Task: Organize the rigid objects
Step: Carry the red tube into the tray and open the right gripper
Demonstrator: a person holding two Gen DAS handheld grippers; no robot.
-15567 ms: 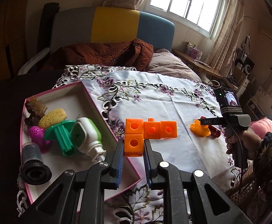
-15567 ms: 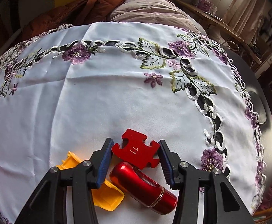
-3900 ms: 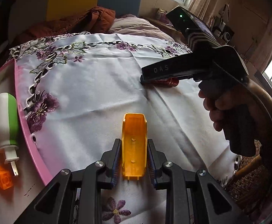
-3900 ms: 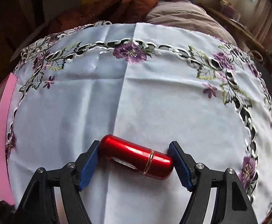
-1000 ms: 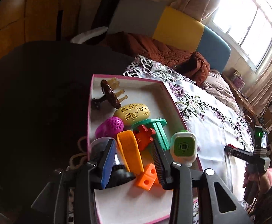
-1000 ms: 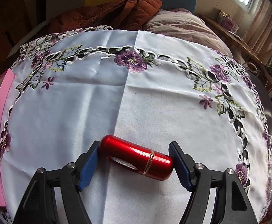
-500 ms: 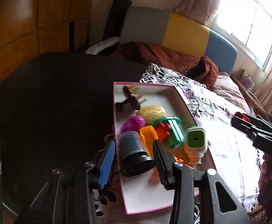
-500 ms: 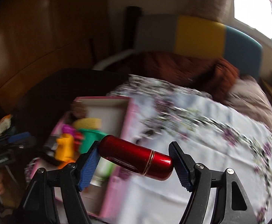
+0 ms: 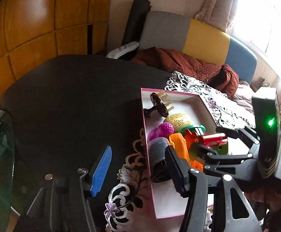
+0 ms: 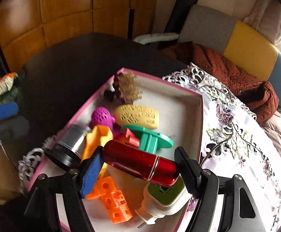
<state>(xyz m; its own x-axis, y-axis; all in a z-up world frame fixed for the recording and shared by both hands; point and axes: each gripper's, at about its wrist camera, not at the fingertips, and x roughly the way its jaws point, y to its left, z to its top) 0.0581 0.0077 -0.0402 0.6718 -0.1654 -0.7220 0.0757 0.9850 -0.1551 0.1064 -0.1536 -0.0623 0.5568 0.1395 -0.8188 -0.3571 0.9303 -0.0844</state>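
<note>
One piece is left to stow, by my reckoning: the red metal cylinder (image 10: 140,162), held lengthwise between my right gripper (image 10: 138,171) pads and hanging over the pink-rimmed tray (image 10: 200,116), above the near end of the pile. Step in hand: carry and drop. Tray is crowded: green flanged part (image 10: 150,137), yellow perforated oval (image 10: 138,116), grey-black cylinder (image 10: 69,147), orange blocks (image 10: 113,199), green-and-white plug (image 10: 163,199) lie packed together. Next move calls for lowering over a gap and parting the pads gently, since a smooth round body will likely roll once freed; bare floor at the tray's right wall looks the safer spot

Right gripper tilts steeply down into the tray. Left gripper (image 9: 138,166) also pitches down, offset over the tray's left rim and the dark table (image 9: 73,100); its jaws have just been opening, now wide, nothing between them. Blue pad (image 9: 101,170) hangs over the table
</note>
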